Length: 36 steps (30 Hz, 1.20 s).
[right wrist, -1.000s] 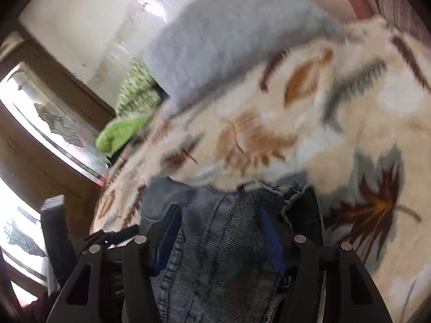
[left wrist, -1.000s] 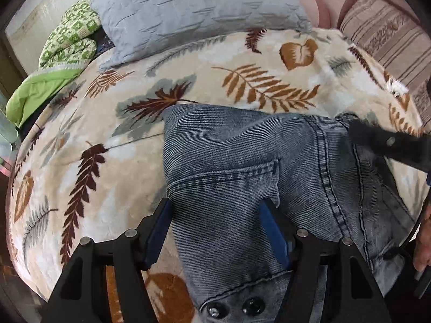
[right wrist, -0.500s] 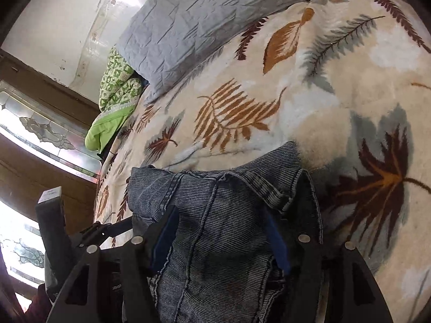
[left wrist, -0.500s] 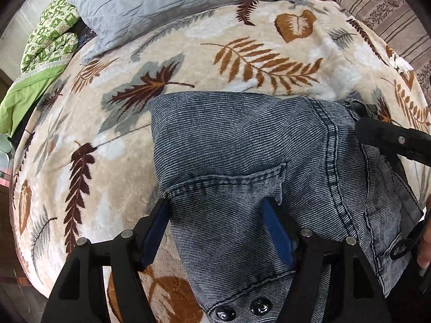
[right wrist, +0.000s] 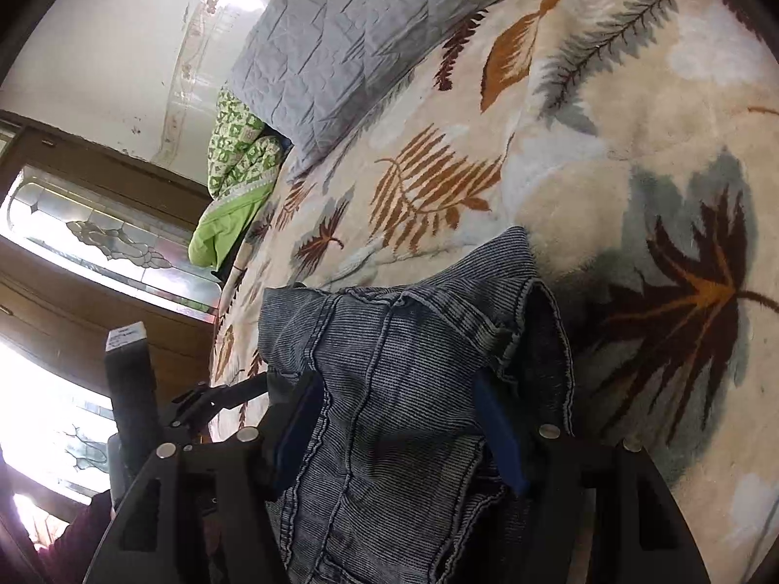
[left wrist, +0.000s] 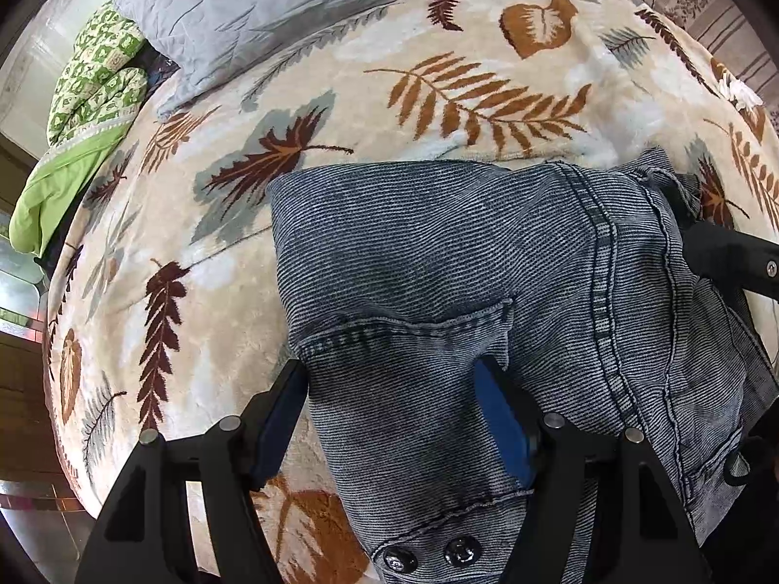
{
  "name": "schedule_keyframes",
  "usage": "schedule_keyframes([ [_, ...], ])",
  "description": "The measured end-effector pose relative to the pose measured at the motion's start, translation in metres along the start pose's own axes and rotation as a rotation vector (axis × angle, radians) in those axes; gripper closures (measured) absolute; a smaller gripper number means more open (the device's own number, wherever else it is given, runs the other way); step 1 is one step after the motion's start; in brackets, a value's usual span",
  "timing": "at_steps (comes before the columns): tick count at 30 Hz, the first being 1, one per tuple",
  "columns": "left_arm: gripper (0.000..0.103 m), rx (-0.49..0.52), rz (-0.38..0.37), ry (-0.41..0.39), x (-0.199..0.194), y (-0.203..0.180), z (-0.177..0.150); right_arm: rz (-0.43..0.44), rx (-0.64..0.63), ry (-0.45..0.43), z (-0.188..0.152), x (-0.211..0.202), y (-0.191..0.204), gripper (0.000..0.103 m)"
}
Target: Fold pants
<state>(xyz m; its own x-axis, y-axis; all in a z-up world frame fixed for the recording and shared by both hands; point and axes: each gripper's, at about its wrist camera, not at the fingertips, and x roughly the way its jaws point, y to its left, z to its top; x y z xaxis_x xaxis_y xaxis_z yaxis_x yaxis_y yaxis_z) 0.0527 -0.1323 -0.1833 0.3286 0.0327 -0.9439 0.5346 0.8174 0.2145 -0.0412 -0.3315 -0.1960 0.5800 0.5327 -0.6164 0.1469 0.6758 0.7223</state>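
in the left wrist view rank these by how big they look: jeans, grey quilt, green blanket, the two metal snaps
1. jeans, though nearest the camera
2. grey quilt, partly cut off
3. green blanket
4. metal snaps

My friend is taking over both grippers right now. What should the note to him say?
Left hand-held gripper: open, fingers either side of the jeans near the back pocket, not pinching.
Right hand-held gripper: open around the bunched far end of the jeans.
The jeans lie folded on the leaf blanket, with the grey pillow behind.
Left to do: probably tidy the rumpled right edge and make the last fold.
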Motion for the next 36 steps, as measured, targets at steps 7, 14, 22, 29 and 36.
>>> schedule_keyframes([
  [7,0.031,0.002,-0.001,0.02,0.004,-0.002,-0.001,0.07,-0.006,0.009,0.001,-0.001,-0.009,0.035],
  [14,0.031,0.004,-0.002,0.047,0.007,-0.001,0.003,0.171,-0.017,0.042,0.005,-0.001,-0.022,0.035],
  [22,0.031,0.002,0.025,0.004,0.003,-0.006,-0.008,0.187,-0.015,0.031,0.002,-0.002,-0.023,0.035],
  [29,0.031,0.026,0.046,-0.027,-0.004,-0.01,-0.014,0.149,-0.047,-0.009,-0.004,-0.004,-0.017,0.035],
  [36,0.031,-0.034,-0.046,-0.045,-0.011,0.006,-0.015,0.013,-0.074,-0.059,-0.014,-0.018,-0.001,0.036],
])
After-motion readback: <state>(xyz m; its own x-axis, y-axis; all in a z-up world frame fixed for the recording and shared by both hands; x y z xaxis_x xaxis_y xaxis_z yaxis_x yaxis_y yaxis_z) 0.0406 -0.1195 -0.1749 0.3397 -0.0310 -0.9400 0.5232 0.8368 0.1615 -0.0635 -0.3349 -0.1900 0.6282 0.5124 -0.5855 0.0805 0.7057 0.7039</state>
